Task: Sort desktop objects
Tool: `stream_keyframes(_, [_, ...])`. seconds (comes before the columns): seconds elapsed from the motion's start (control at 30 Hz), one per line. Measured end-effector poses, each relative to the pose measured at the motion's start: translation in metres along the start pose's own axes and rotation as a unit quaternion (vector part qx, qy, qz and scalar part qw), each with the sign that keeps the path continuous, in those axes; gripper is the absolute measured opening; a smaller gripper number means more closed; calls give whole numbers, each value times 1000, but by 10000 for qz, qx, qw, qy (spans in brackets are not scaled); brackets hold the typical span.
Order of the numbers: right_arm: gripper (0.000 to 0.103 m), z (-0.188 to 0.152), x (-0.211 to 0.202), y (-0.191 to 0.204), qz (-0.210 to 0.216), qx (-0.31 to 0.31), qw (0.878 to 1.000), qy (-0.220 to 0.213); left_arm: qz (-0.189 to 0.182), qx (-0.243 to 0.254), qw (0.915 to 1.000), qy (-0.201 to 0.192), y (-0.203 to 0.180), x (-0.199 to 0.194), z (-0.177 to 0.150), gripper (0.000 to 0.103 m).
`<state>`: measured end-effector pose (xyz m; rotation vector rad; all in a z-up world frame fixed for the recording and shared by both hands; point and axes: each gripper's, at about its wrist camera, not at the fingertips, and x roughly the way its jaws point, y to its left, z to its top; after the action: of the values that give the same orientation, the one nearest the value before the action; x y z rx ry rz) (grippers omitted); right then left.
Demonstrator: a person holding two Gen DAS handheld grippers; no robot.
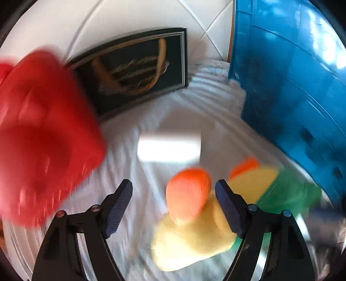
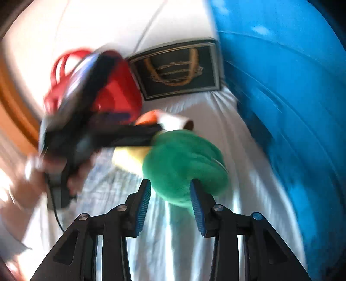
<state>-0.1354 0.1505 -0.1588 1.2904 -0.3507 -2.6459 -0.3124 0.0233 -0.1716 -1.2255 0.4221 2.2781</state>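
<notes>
Green-yellow-orange plush toy (image 2: 183, 164) lies on the white cloth (image 2: 233, 121), its green end between the spread fingers of the right gripper (image 2: 170, 201) though contact is too blurred to tell, its orange foot (image 1: 188, 192) between the wide-open fingers of the left gripper (image 1: 173, 207), just left of the right-hand pad. Beyond the toy: white paper roll (image 1: 168, 149), then dark framed picture (image 1: 138, 71); red basket (image 1: 43, 138) left of toy, blue bin (image 1: 292, 86) close on its right, bare cloth between them.

I see a white rumpled cloth (image 1: 134, 121) over the surface, white padded wall (image 1: 121, 19) behind, bright light.
</notes>
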Motion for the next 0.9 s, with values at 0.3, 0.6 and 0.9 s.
stream_keyframes(0.3, [72, -36, -38, 21, -49, 423, 9990, 92, -91, -385, 9988, 294, -14, -40, -115, 81])
stream_keyframes(0.6, [103, -49, -41, 10, -544, -145, 9981, 266, 126, -1393, 9898, -283, -39, -95, -144, 81])
stream_keyframes(0.9, [103, -49, -23, -6, -294, -134, 9984, 454, 488, -1301, 9903, 36, -63, -57, -120, 83])
